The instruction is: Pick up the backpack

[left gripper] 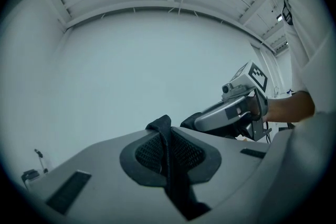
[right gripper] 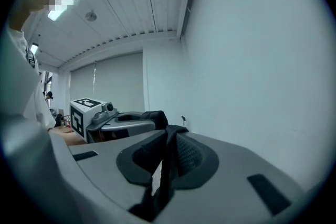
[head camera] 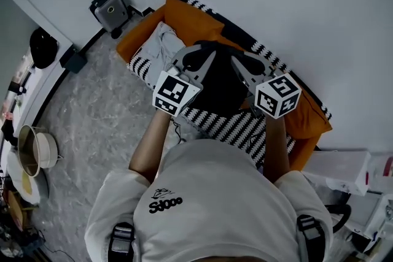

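"Where is the backpack (head camera: 221,84)?"

"I think it hangs over the orange couch (head camera: 190,20)."

"Why use two claws?"

"The left claw (left gripper: 168,139) is squeezed tight on one strap (left gripper: 176,186). The right claw (right gripper: 170,141) is squeezed on the other strap (right gripper: 169,165). That keeps the bag level."

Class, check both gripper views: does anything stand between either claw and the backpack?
Nothing visible does. The left claw and the right claw are each shut directly on a black strap of the backpack.

The backpack (head camera: 221,86) is matt black cloth, the left tongs (left gripper: 167,126) smooth matt grey plastic.
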